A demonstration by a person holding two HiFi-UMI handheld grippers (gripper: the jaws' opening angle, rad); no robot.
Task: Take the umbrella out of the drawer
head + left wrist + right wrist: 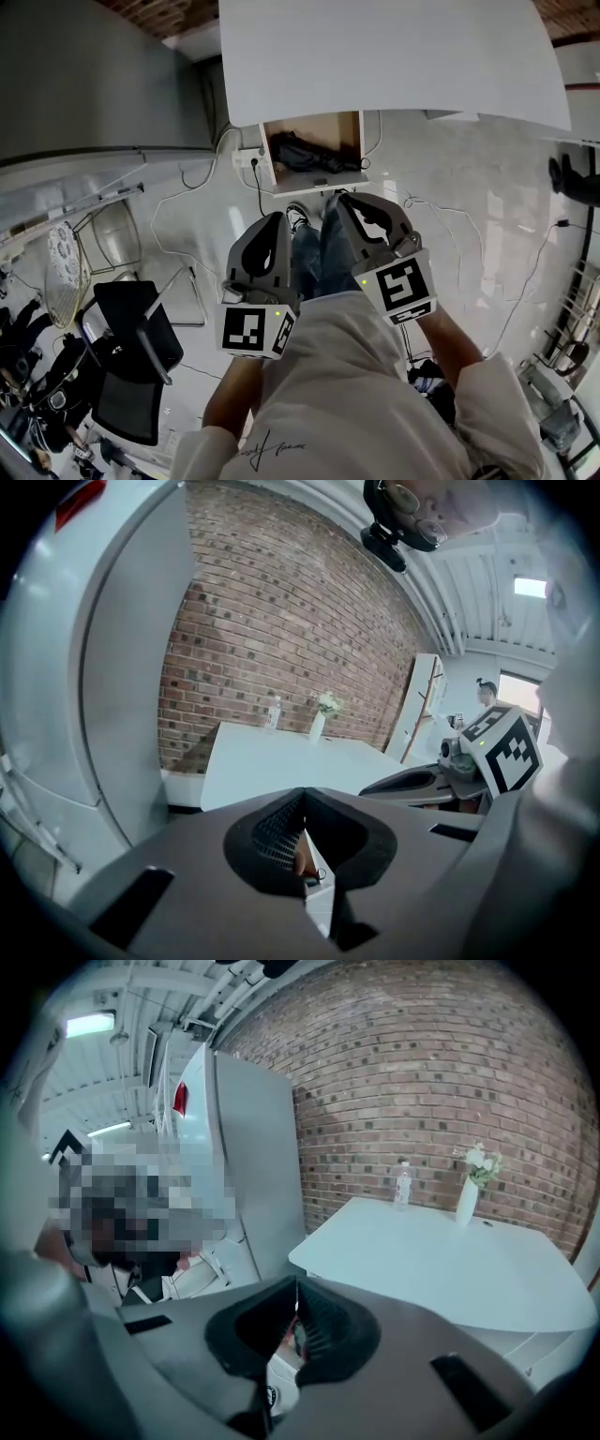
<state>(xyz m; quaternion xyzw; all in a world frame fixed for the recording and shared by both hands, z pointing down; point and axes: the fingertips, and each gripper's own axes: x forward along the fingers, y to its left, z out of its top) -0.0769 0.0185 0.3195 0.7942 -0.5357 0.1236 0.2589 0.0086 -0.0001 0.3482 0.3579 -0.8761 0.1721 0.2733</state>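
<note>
In the head view an open drawer [319, 180] with a wooden inside sticks out under the white table [394, 56]. A dark folded umbrella [305, 153] lies inside it. Both grippers hang in front of the person's body, short of the drawer and apart from it. My left gripper [273, 221] is shut with nothing between its jaws, as the left gripper view [303, 799] also shows. My right gripper [348, 202] stands a little closer to the drawer front, also shut and empty [296, 1286]. The umbrella does not show in either gripper view.
A black office chair [131, 347] and a fan [66, 258] stand at the left on the floor, with cables [187, 202] running across it. On the table are a white vase with flowers [472, 1190] and a bottle [403, 1185]. A tall grey cabinet [112, 667] is beside the table.
</note>
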